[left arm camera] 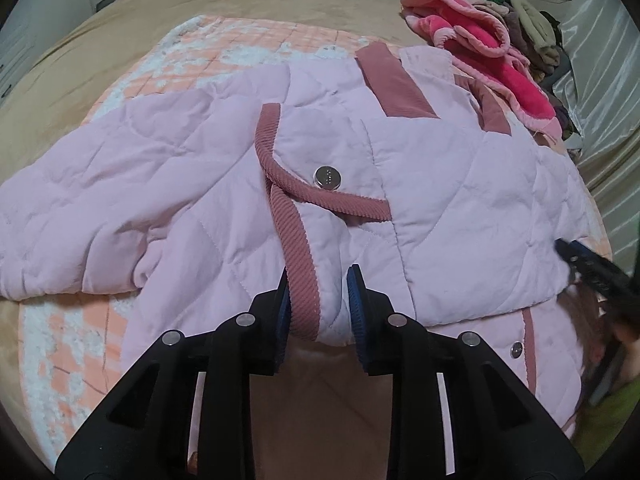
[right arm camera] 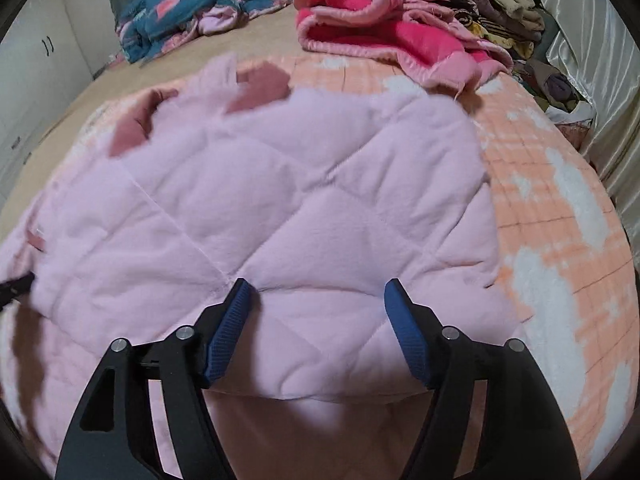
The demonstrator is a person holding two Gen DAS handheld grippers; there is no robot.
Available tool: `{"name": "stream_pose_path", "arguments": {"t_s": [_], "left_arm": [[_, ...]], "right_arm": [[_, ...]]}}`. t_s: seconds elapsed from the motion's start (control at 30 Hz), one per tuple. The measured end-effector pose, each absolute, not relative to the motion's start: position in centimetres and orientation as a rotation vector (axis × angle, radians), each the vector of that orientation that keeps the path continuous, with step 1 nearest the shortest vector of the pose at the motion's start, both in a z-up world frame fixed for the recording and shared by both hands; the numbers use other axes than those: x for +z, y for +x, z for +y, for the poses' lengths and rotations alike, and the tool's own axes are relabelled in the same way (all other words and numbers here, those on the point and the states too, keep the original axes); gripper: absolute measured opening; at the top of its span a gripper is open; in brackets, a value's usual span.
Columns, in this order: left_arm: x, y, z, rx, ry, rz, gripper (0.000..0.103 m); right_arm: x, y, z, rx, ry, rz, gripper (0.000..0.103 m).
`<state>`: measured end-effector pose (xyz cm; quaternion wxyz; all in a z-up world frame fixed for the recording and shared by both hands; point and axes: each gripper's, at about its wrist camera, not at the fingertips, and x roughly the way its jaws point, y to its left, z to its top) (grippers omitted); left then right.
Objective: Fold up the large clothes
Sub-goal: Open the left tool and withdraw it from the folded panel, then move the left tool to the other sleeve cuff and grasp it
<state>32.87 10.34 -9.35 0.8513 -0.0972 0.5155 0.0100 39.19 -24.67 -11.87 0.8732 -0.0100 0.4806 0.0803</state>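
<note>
A pale pink quilted jacket [left arm camera: 200, 168] with dusty-rose corduroy trim and silver snaps lies spread on the bed, one flap folded over its front. My left gripper [left arm camera: 320, 272] is shut on the jacket's near edge, with the corduroy trim and pink fabric pinched between its blue pads. In the right wrist view the same jacket [right arm camera: 280, 184] fills the middle, somewhat blurred. My right gripper [right arm camera: 318, 284] stands open just over the jacket's near hem, nothing pinched between its fingers. This gripper [left arm camera: 576, 260] shows blurred at the right edge of the left wrist view.
The jacket rests on a peach and white checked blanket [right arm camera: 560, 220] over a tan bed. A bright pink fleece garment [right arm camera: 360, 28] and a stack of folded clothes [left arm camera: 520, 12] lie at the far right. A blue patterned quilt [right arm camera: 180, 4] is bunched at the back.
</note>
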Motion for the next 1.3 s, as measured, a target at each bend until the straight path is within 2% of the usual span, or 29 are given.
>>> {"name": "stream_pose_path", "arguments": {"t_s": [0.2,0.3,0.4,0.47,0.53,0.6,0.77,0.83,1.3], "left_arm": [[-8.7,32.3,9.4,0.037,-0.155,1.062,0.021],[-8.0,31.7,9.2,0.041,-0.134,1.043,0.023],[-7.2,31.0,9.2,0.046,-0.136,1.025,0.027],[-6.7,30.5,9.2,0.048,-0.127,1.014,0.035],[-6.0,29.9,9.2,0.051,-0.120,0.997,0.043],[-5.5,29.5,9.1,0.053,-0.118,0.983,0.052],[-4.2,28.1,9.3,0.056,-0.144,0.954,0.086],[-3.8,27.6,9.4,0.065,-0.148,0.942,0.094],[-2.1,23.4,13.5,0.188,-0.158,0.899,0.094]], "right_arm": [[-10.9,37.9,-24.5,0.153,0.018,0.988,0.070],[-9.9,36.0,-24.6,0.183,0.095,0.953,0.080],[-8.8,34.1,-24.3,0.186,0.118,0.907,0.084],[-8.1,32.9,-24.2,0.186,0.128,0.885,0.086],[-7.3,31.8,-24.3,0.189,0.136,0.857,0.093],[-6.6,30.9,-24.3,0.192,0.135,0.836,0.094],[-5.2,29.0,-24.6,0.202,0.146,0.802,0.095],[-4.7,28.3,-24.7,0.201,0.154,0.791,0.095],[-2.4,26.0,-20.8,0.266,0.138,0.764,0.095]]}}
